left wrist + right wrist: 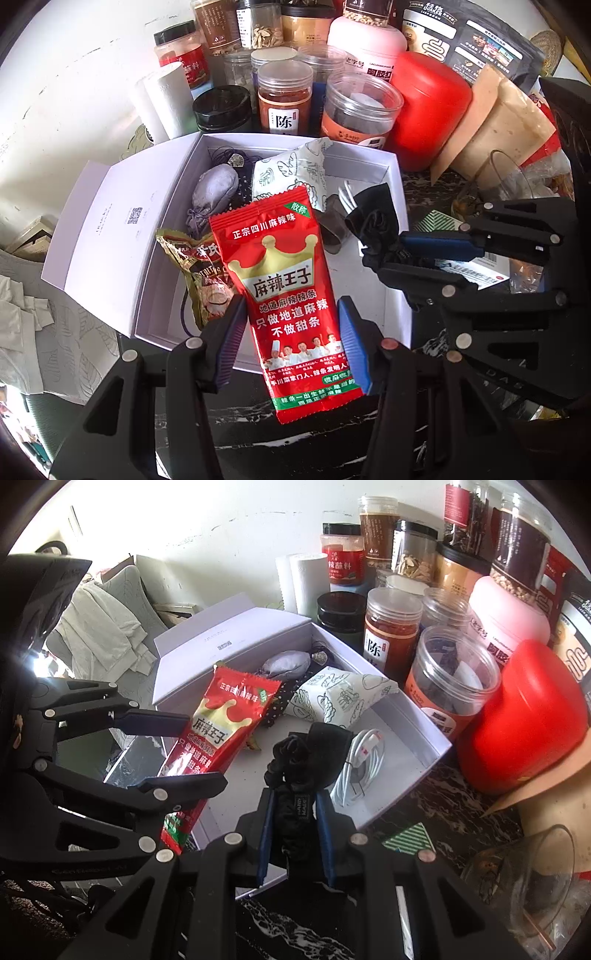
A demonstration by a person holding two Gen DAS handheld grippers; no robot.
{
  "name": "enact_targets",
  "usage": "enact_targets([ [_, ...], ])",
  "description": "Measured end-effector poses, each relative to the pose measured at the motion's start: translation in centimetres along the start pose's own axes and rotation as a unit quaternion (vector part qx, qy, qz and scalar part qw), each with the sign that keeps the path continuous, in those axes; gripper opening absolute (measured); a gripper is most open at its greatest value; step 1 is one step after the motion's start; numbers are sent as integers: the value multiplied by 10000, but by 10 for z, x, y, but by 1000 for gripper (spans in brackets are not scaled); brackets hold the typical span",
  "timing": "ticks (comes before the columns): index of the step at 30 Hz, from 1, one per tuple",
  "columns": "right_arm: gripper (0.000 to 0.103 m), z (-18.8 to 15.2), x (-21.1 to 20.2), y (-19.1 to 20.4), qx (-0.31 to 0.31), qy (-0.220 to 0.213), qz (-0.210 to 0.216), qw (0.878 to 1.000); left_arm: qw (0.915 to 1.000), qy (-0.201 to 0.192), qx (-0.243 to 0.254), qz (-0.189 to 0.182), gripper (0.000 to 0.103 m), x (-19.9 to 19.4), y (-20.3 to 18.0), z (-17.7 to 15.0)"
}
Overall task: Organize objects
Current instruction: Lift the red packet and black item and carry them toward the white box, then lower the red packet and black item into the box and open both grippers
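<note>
- over the white box (369, 158), the left tongs (291, 339) are clamped on a red snack packet (284, 295), likely so it can drop inside.
- just right of that packet, also above the box, the right tongs (295, 808) are pinched together on a black fabric bundle (310, 753).
- inside the box lie a patterned pouch (332, 698) and a white cable (362, 764); jars (391, 627) crowd the surface behind the box.

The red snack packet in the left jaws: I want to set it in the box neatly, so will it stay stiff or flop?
The red snack packet is probably semi-stiff: it stands up from the left gripper without drooping. Its glossy film looks slippery, so it may slide. It seems light and should settle flat in the white box.
</note>
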State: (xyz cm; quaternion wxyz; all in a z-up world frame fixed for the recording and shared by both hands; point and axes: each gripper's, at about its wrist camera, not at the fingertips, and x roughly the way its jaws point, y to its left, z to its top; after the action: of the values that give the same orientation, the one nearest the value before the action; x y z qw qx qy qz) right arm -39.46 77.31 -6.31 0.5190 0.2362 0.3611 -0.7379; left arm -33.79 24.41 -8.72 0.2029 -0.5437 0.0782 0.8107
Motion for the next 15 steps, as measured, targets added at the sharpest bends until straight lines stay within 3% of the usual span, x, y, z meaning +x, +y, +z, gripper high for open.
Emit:
enact_targets([
  [15,22,8,37,-9,359,203,201,9989,9998,174,-34,-29,48,43,26,13],
])
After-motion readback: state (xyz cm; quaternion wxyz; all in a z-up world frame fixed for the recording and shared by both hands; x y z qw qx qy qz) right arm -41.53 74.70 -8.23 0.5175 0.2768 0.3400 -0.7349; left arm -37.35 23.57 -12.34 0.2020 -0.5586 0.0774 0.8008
